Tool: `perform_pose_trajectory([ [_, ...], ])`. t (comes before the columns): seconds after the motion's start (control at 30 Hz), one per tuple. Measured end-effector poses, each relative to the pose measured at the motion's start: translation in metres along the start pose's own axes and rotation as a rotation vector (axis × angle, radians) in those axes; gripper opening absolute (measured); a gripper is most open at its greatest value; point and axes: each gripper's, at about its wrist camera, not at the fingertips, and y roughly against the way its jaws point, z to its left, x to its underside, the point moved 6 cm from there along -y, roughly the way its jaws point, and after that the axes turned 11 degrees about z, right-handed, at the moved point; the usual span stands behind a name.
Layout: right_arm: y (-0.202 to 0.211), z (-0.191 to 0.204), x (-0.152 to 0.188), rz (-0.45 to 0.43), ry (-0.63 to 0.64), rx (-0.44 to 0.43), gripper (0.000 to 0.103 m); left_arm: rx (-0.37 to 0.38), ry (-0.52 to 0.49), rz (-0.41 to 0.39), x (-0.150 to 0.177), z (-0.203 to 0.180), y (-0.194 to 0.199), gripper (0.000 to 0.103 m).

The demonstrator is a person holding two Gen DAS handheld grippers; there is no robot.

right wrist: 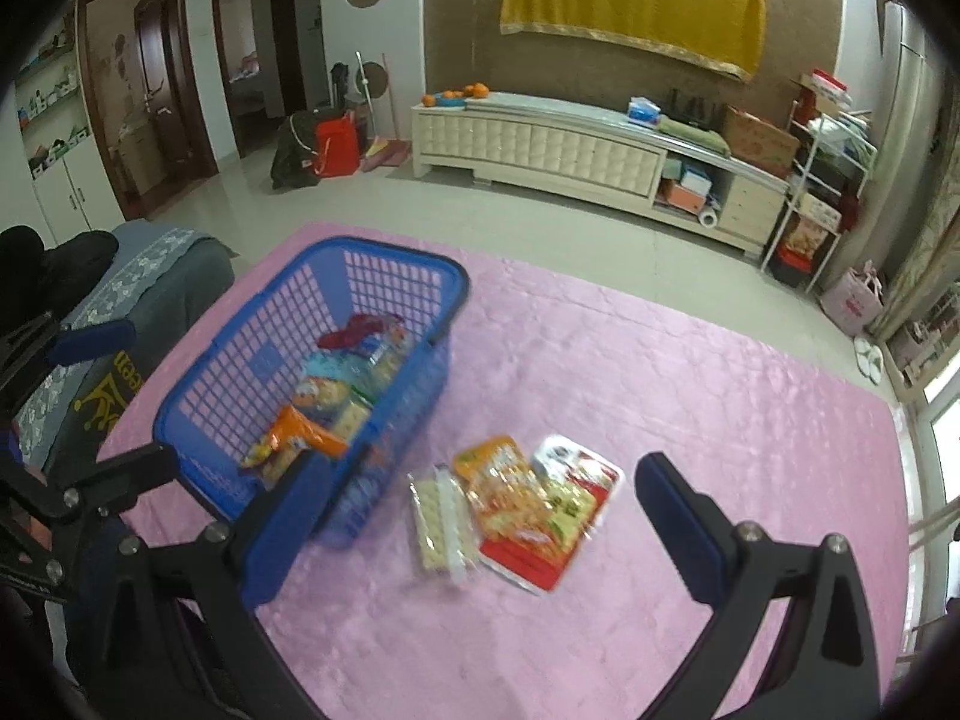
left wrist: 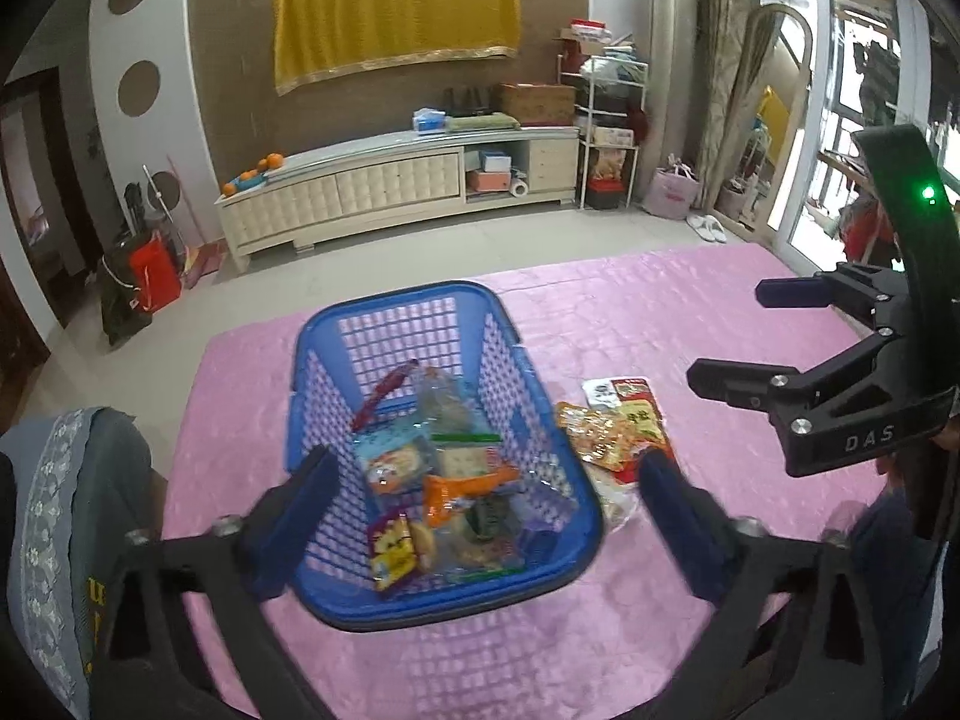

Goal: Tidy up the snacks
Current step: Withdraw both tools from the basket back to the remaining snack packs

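A blue plastic basket (left wrist: 414, 291) (right wrist: 390, 252) stands on the pink tablecloth (left wrist: 660, 312) and holds several snack packets. My left gripper (left wrist: 489, 492) hangs open above the basket's near end, with nothing between its fingers. To the right of the basket lie three loose packets: a clear cracker pack (right wrist: 435, 516), an orange pack (left wrist: 591, 438) (right wrist: 510, 486) and a red-and-white pack (left wrist: 630, 402) (right wrist: 570, 504). My right gripper (right wrist: 480, 504) (left wrist: 744, 336) stands open above these loose packets and holds nothing. In the right wrist view the left gripper (right wrist: 114, 402) shows at the left edge.
A chair with a grey patterned cover (left wrist: 60, 510) (right wrist: 156, 276) stands at the table's left side. Bare pink cloth (right wrist: 720, 372) stretches to the right of the packets. Beyond the table are a tiled floor and a long cream cabinet (left wrist: 396, 186).
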Motion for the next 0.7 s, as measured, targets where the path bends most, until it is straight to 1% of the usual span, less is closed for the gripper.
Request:
perform_pose_trajectory([
  [0.17,0.008,-0.022,0.025,-0.006,0.0,0.071,0.103,0.005,-0.012,0.02,0.004,-0.025,-0.01,0.103],
  [0.37,0.012,-0.048,0.047,-0.036,-0.036,0.071,0.103,0.012,0.018,0.059,0.013,-0.053,-0.025,0.103],
  [0.47,0.008,-0.056,0.054,-0.035,-0.039,0.064,0.103,0.008,0.041,0.088,0.02,-0.066,-0.034,0.103],
  [0.57,0.004,-0.064,0.062,-0.031,-0.044,0.066,0.103,0.038,0.065,0.12,0.027,-0.079,-0.043,0.103],
  [0.7,0.003,-0.077,0.074,-0.037,-0.055,0.084,0.103,0.022,0.089,0.124,0.033,-0.1,-0.046,0.103],
])
